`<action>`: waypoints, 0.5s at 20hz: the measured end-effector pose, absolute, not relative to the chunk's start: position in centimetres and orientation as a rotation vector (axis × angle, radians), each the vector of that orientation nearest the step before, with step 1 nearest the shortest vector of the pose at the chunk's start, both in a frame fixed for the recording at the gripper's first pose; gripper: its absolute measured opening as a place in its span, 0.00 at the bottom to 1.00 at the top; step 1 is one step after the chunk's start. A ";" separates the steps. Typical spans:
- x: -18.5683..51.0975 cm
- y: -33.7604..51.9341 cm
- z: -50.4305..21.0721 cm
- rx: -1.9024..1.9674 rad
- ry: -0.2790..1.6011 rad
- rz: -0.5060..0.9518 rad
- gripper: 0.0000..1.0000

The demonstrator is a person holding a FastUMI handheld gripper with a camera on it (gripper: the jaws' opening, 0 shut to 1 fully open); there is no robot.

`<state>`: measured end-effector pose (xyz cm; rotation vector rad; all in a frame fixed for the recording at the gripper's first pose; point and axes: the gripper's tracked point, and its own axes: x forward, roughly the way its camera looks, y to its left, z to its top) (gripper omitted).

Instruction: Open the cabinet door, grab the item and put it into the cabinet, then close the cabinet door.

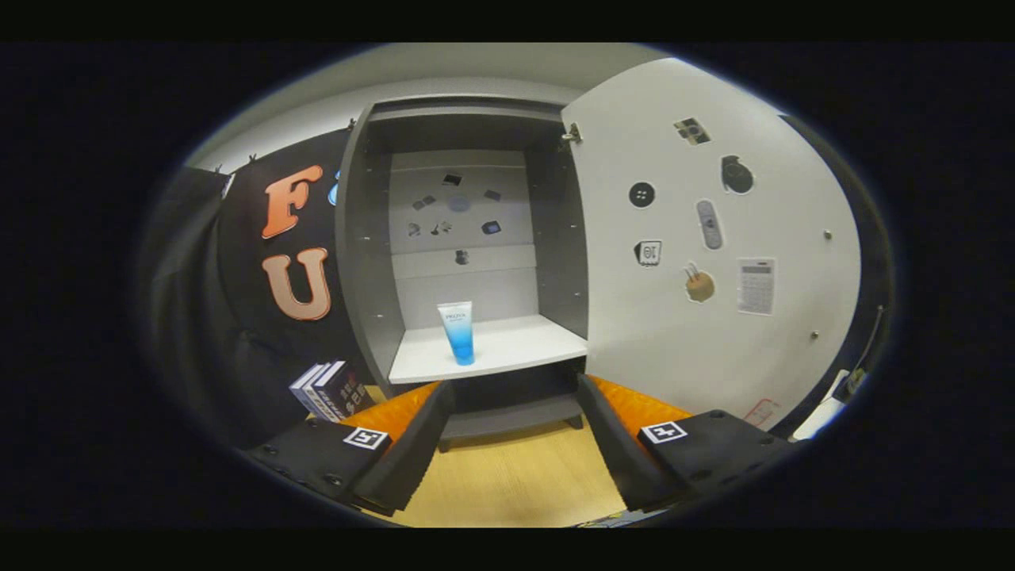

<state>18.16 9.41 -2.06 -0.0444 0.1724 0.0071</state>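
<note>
One tube (457, 331) stands beyond the open tool (514, 396).

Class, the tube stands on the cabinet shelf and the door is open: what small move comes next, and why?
Probably swing the claw toward the open door to push it shut. The tube already stands upright on the shelf, and the claw is open, holding nothing, back from the cabinet.

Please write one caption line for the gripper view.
Open gripper before the cabinet: door open, blue tube upright inside.
</note>
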 end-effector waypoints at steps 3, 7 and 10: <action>14.8 6.2 -2.3 -0.040 0.160 -0.065 1.00; 10.8 1.6 -2.3 -0.023 0.150 -0.151 1.00; 8.5 -2.0 -1.7 -0.025 0.130 -0.212 1.00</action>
